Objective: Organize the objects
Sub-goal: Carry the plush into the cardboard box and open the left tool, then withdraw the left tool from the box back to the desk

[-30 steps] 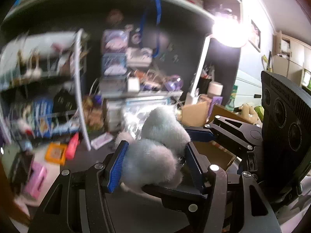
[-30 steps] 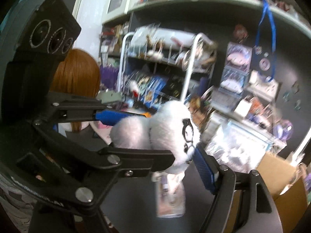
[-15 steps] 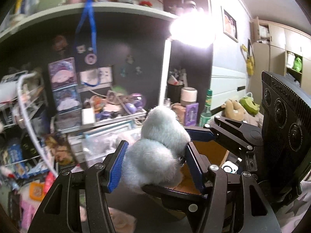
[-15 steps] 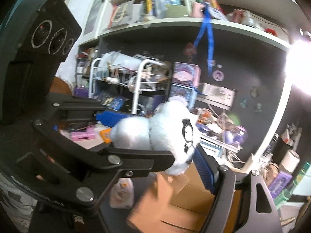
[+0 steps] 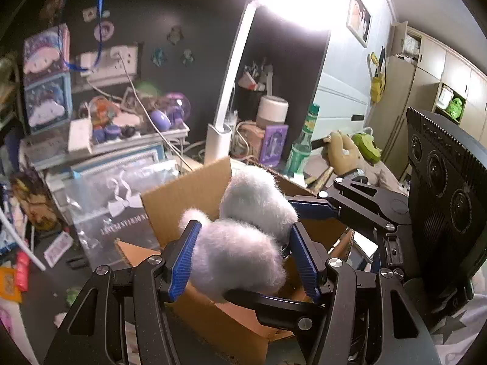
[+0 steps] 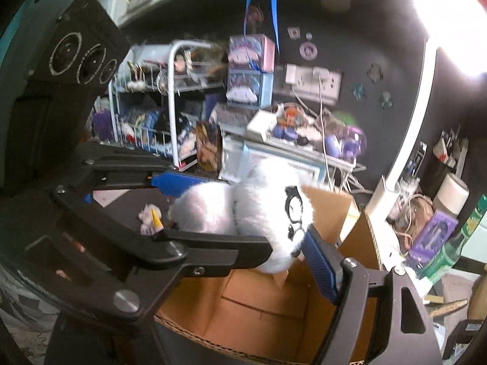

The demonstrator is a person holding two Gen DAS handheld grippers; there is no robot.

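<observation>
Both jaws clench the plush toy [image 5: 243, 237] above the cardboard box [image 6: 274, 313] at 6 o'clock — release remains, box otherwise bare.

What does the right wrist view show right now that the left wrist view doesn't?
Only the right wrist view shows the plush toy's face with printed glasses, the bare floor inside the cardboard box and the white wire rack. Only the left wrist view shows the wardrobe, the framed picture and the clear zip bag. Both show the toy held over the open box by the left gripper and right gripper, plus the green bottle.
</observation>
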